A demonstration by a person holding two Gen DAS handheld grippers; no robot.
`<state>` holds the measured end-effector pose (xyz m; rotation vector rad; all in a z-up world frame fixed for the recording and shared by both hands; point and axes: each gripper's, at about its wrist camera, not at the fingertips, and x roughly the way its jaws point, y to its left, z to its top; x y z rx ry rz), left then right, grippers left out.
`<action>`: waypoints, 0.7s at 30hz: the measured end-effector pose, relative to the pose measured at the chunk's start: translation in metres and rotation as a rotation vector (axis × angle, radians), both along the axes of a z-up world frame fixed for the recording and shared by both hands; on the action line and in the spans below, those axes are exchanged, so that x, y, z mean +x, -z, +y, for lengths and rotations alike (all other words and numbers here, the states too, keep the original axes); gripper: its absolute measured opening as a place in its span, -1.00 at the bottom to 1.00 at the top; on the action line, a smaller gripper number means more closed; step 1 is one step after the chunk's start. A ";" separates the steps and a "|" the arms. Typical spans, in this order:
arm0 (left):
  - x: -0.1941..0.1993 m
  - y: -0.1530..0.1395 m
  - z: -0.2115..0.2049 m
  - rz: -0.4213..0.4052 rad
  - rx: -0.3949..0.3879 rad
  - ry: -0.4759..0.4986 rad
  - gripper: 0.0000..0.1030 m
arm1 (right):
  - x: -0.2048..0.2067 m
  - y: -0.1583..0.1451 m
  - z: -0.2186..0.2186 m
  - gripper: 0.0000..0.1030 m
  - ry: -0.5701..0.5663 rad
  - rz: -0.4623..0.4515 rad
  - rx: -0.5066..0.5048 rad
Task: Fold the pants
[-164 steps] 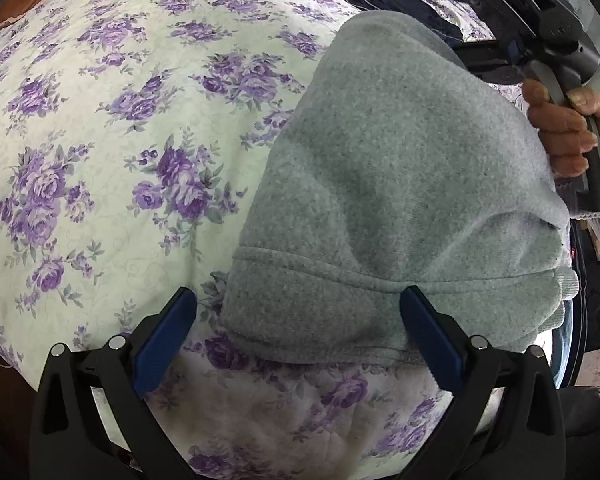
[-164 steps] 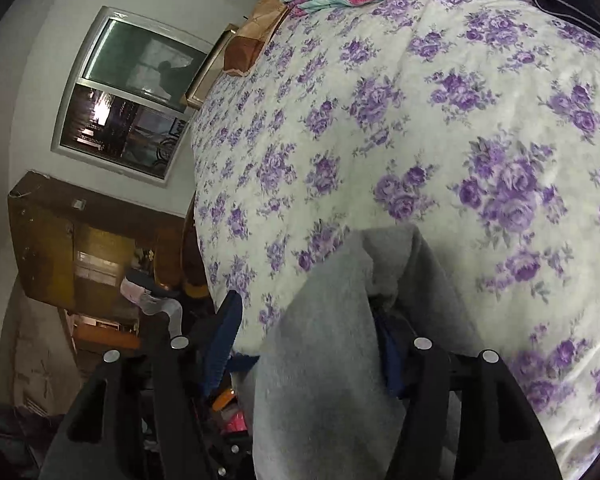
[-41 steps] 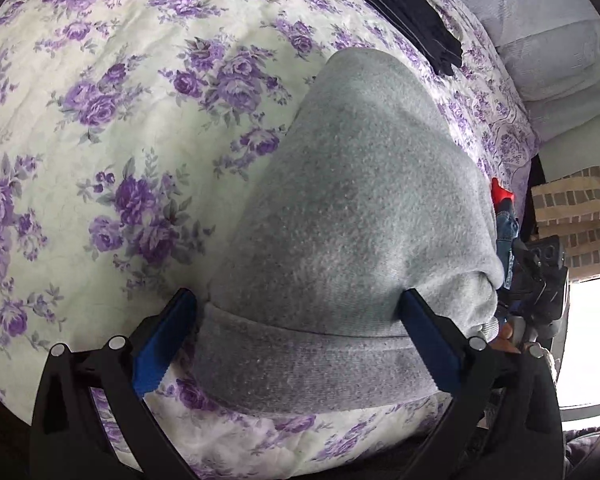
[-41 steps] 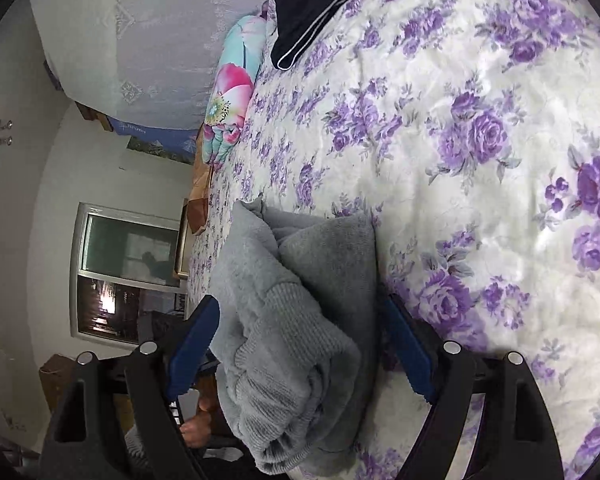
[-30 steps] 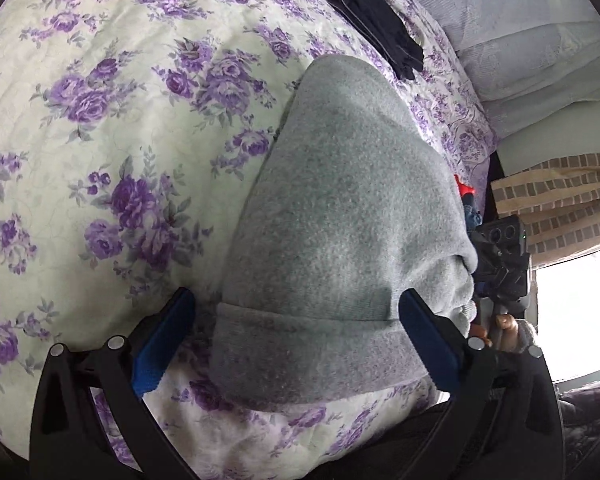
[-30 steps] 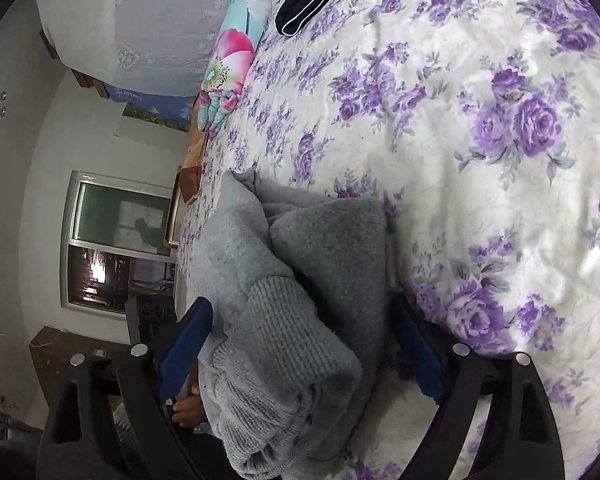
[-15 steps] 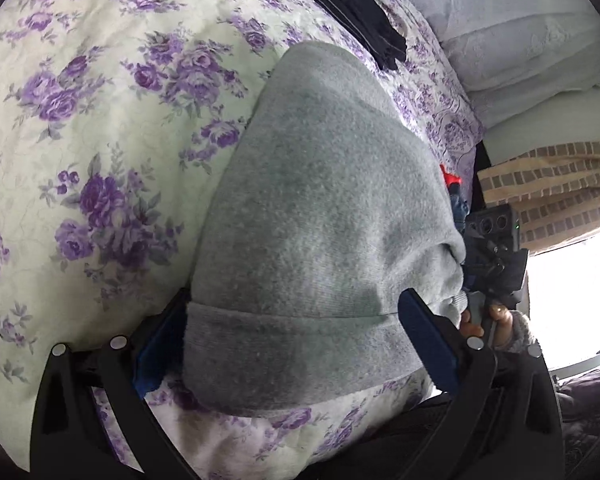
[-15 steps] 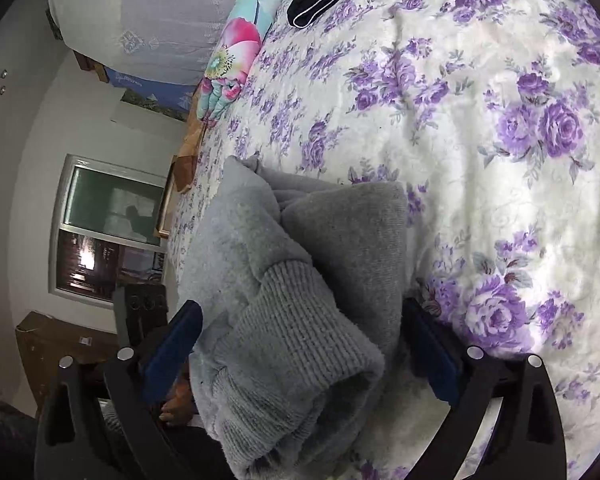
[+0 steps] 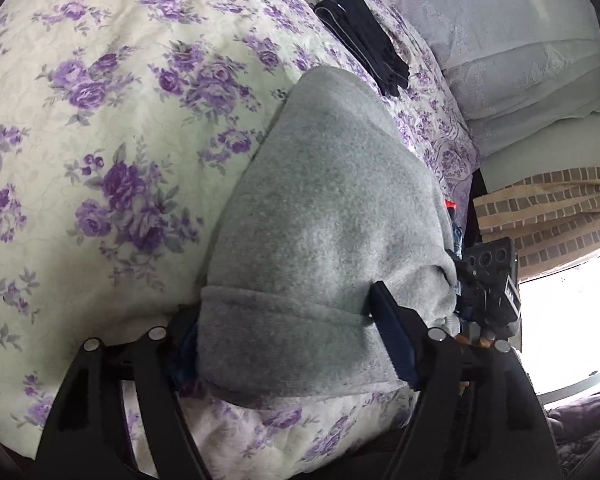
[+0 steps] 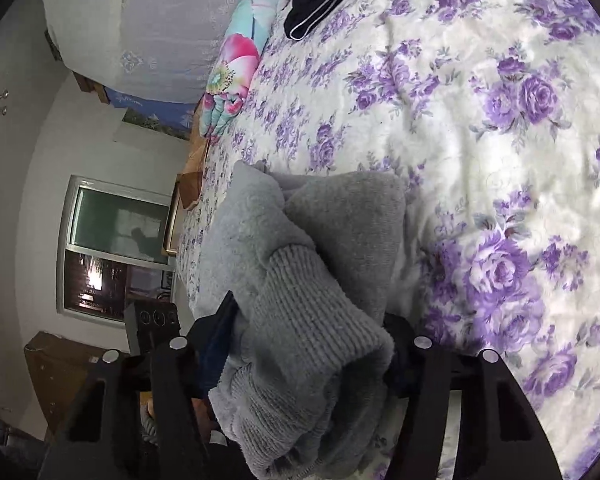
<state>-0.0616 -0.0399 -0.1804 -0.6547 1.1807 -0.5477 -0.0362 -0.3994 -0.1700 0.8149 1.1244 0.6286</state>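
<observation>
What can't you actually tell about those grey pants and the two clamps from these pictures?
- Left wrist view: the grey pants cover the left gripper pads, so the grip point is hidden.
- Right wrist view: the ribbed cuff buries the right gripper pads.
- Both views: the pants' lower edge runs out of frame, so the fold count is unclear.

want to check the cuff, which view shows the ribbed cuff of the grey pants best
The right wrist view: the ribbed cuff fills the space between the right gripper's fingers, knit ridges clear. The left wrist view shows only smooth fleece of the grey pants and a plain hem.
</observation>
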 end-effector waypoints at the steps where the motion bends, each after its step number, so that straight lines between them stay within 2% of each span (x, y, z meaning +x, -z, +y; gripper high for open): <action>1: 0.002 0.002 -0.001 0.000 0.009 0.001 0.40 | 0.001 0.003 0.000 0.21 0.002 0.006 0.001; 3: 0.006 0.003 -0.002 0.006 0.008 -0.004 0.44 | 0.005 0.012 -0.004 0.21 0.017 0.029 0.028; 5: 0.009 0.002 -0.005 0.023 0.019 -0.004 0.57 | 0.004 0.016 -0.006 0.20 0.022 0.034 0.040; 9: 0.010 -0.008 -0.019 0.003 0.099 0.002 0.57 | -0.001 0.011 -0.003 0.20 0.004 0.000 -0.006; 11: 0.004 -0.018 -0.023 -0.042 0.124 0.008 0.28 | -0.003 0.012 -0.005 0.19 0.005 -0.006 0.001; 14: -0.003 -0.033 -0.024 -0.081 0.161 0.007 0.06 | -0.008 0.006 -0.005 0.17 0.007 -0.028 -0.015; 18: 0.000 -0.044 -0.022 -0.086 0.169 0.008 -0.05 | -0.014 -0.022 0.000 0.08 -0.026 -0.133 -0.085; 19: 0.002 -0.047 -0.022 -0.087 0.162 0.009 -0.08 | -0.015 -0.030 0.000 0.07 -0.029 -0.155 -0.098; 20: 0.004 -0.051 -0.023 -0.091 0.143 0.015 -0.21 | -0.015 -0.036 -0.001 0.07 -0.028 -0.174 -0.111; 21: 0.006 -0.055 -0.025 -0.100 0.120 0.024 -0.22 | -0.015 -0.042 -0.003 0.07 -0.020 -0.190 -0.125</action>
